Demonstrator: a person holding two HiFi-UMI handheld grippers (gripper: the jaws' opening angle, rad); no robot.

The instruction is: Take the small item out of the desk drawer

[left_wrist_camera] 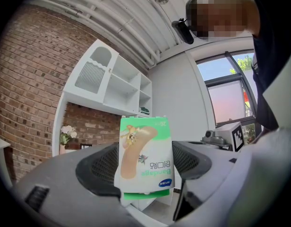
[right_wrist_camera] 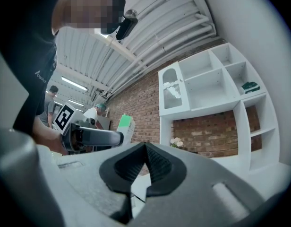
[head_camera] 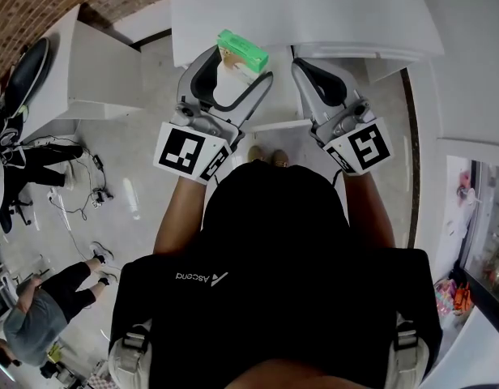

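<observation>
Got the bandage box (left_wrist_camera: 145, 150) clamped in my left gripper (head_camera: 236, 73), up at 12 o'clock by the desk (head_camera: 314, 14) edge, right gripper (right_wrist_camera: 144, 163) pinched together on nothing; I reckon next is finding a spot to set it down.

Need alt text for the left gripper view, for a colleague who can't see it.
The left gripper is shut on a green-and-white bandage box, gripped between its dark pads. Behind it stand white shelves against a brick wall.

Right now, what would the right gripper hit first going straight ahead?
Seemingly nothing close: past the right gripper is open air, then the white shelf unit by the red brick wall; depth unclear.
</observation>
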